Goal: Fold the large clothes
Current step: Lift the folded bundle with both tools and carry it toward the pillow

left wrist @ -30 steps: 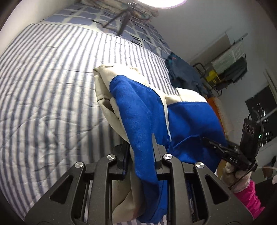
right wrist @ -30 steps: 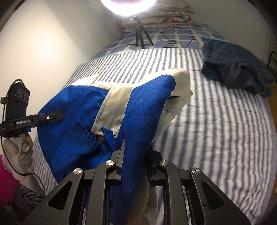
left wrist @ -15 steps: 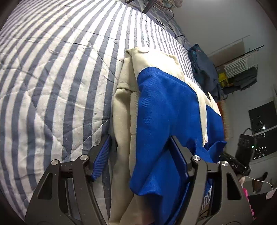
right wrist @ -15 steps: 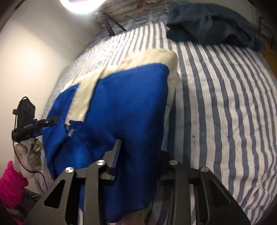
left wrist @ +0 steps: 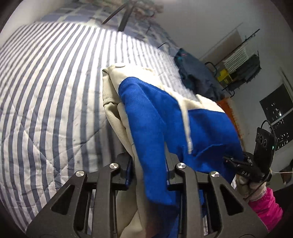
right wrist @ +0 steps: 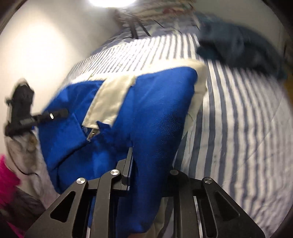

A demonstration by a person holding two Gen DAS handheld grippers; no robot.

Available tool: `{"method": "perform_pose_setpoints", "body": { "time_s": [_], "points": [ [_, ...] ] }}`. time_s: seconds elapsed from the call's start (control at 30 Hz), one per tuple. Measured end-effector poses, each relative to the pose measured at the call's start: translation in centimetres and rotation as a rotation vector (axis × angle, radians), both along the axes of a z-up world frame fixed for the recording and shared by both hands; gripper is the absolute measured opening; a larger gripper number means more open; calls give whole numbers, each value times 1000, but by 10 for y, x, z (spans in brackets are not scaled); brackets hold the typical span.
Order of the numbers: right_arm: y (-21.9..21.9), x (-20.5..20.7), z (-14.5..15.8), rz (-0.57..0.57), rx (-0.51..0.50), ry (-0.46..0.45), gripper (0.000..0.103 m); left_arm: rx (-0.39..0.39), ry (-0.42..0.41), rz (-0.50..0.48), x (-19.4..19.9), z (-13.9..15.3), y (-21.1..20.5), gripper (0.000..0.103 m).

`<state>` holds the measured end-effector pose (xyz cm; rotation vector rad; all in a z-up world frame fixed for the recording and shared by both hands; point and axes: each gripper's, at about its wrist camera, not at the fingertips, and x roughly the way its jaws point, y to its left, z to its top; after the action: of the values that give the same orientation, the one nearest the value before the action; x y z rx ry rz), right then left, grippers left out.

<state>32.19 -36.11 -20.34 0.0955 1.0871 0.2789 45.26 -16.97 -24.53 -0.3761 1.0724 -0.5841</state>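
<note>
Left gripper [left wrist: 148, 172] and right gripper [right wrist: 148, 175], fingers just closed, each gripping the blue-and-cream garment [left wrist: 152, 117] above the striped bed [left wrist: 45, 91].

A blue-and-white striped quilt [left wrist: 47, 102] is being seen spread across the bed, its stitched lines showing. A dark blue heap of clothing [left wrist: 194, 76] is being left lying on the quilt's far side, well apart from the near edge. Dark tripod legs [left wrist: 124, 16] are being shown standing at the head of the bed, below a bright round lamp [right wrist: 111, 2]. A metal rack [left wrist: 241, 67] is being shown against the wall, near a dark window [left wrist: 276, 117].
</note>
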Motion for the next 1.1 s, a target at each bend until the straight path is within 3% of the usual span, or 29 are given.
{"method": "perform_pose_setpoints", "body": {
  "time_s": [0.17,0.4,1.1],
  "points": [
    [2,-5,21,18,-53,-44,16,-29,-23,-27,0,18,-15,23],
    [-34,-2,46,-22,-92,-83,16,-80,-66,-76,13,38,-54,23],
    [-163,67,97,-171,-242,-224,16,-161,-207,-181,133,71,-215,23]
  ]
}}
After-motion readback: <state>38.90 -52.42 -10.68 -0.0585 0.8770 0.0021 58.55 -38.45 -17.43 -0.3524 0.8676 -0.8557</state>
